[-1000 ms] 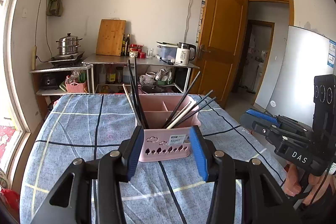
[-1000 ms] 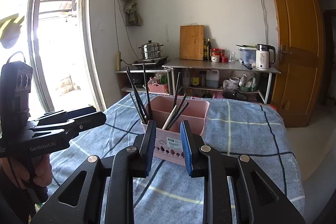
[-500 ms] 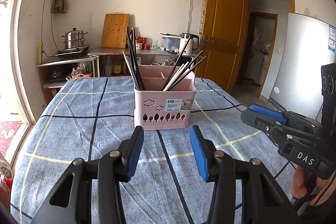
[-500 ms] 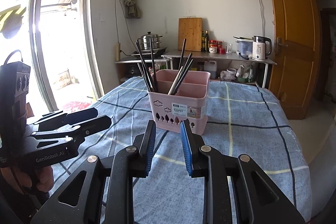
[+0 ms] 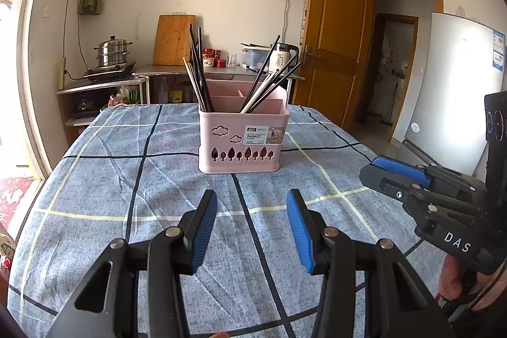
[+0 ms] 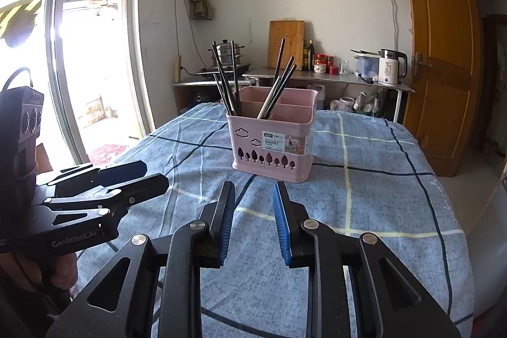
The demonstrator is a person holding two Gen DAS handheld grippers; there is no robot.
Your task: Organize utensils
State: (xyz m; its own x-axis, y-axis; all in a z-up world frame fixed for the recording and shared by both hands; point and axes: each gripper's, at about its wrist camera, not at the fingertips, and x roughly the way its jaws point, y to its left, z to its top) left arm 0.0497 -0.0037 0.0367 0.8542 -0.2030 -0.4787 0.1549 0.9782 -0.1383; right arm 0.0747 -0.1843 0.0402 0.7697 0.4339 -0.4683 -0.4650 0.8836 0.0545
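Both tools have pulled back from the pink basket (image 5: 243,137) over the last second: a second ago its front wall sat right between the blue pads in each wrist view, and now it stands well clear of both, further up the blue checked cloth (image 5: 133,189) that covers the counter. The left tool (image 5: 252,230) hovers over bare cloth with its jaws apart and nothing between them; the right tool (image 6: 253,219) also hangs empty, its jaws set at a narrower gap but not together. Each tool shows at the edge of the other's view, held side by side in the person's hands and both pointing at the basket. The basket itself stands upright near the middle of the counter, label facing the cameras, and does not appear to have shifted. The chopsticks (image 5: 199,75) are already inside it: a dark bunch leaning left in the left compartment and another bunch, with one pale stick, leaning right in the next compartment. No loose utensil shows on the cloth in either view. Judging from that, the sorting looks finished or very nearly so, and this retreat reads as the hands backing off from a completed placement, not as lining up for a fresh pick.
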